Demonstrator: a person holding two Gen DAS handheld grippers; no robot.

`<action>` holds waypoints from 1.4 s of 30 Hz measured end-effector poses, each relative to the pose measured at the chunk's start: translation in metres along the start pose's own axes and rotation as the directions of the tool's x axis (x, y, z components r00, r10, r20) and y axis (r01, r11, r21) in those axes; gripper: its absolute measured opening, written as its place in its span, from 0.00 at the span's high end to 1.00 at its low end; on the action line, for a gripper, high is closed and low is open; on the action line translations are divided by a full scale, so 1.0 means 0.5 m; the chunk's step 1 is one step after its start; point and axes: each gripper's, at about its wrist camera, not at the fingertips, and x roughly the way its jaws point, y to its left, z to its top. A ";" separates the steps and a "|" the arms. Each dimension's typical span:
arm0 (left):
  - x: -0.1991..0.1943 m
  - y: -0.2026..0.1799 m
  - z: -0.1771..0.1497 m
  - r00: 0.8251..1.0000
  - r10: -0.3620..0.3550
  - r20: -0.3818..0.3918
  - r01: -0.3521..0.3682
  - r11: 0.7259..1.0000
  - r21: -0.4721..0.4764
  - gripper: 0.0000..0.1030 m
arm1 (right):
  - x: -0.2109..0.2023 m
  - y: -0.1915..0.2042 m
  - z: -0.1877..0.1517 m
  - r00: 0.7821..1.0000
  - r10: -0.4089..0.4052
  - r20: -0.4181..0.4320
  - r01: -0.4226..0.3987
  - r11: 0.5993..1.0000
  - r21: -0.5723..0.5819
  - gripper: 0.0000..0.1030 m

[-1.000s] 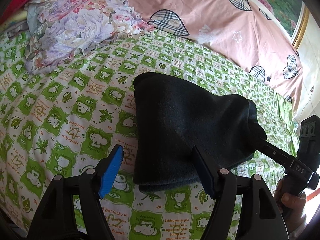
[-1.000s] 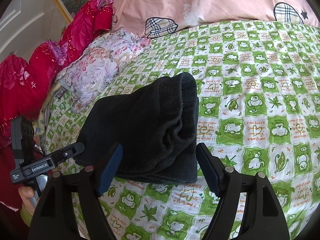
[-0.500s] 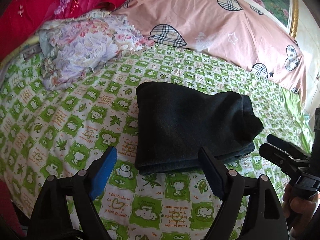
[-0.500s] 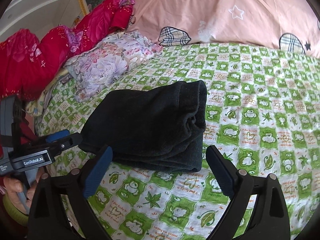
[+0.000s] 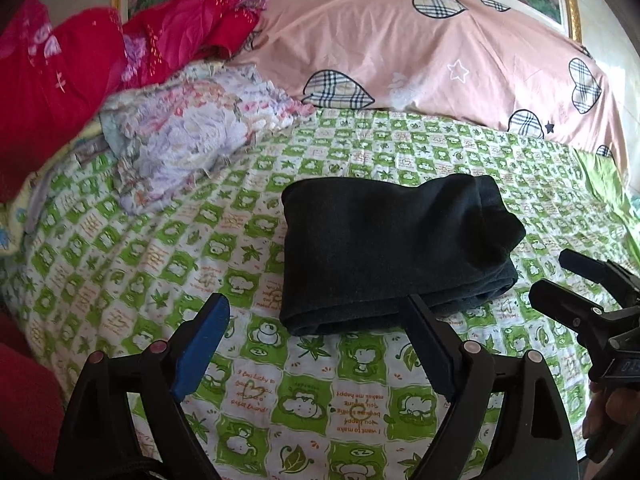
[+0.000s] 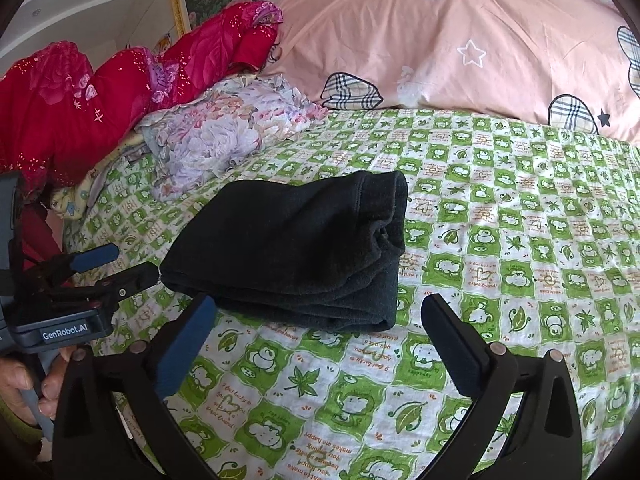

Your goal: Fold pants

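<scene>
On the green-and-white printed bed sheet, the dark, thick fleece pants lie as a compact folded stack, clear of the pink heart-print pillow and the crumpled floral cloth. The left gripper and right gripper sit just short of the stack's near edge, jaws just spread wide with nothing between them, probably because the fold looks finished and needs no holding.
</scene>
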 end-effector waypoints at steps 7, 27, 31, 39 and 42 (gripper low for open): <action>-0.007 -0.021 -0.008 0.998 0.055 0.031 -0.057 0.996 0.063 0.08 | 0.010 0.013 -0.009 1.000 0.002 -0.006 -0.002 1.000 -0.020 0.00; 0.061 0.019 -0.036 0.999 0.047 -0.014 -0.047 0.999 -0.001 0.04 | 0.076 0.031 -0.034 1.000 0.017 0.003 -0.017 0.999 -0.039 0.00; 0.071 0.020 -0.038 0.999 0.042 -0.024 -0.042 0.999 -0.002 0.04 | 0.097 0.027 -0.040 1.000 0.019 -0.014 -0.019 0.999 -0.025 0.00; 0.086 0.028 -0.037 0.999 0.024 -0.039 -0.025 1.000 -0.020 0.04 | 0.104 0.027 -0.041 1.000 0.012 -0.006 -0.012 1.000 -0.027 0.00; 0.088 0.029 -0.039 0.999 0.022 -0.040 -0.023 1.000 -0.020 0.04 | 0.106 0.027 -0.042 1.000 0.006 -0.004 -0.006 0.999 -0.035 0.00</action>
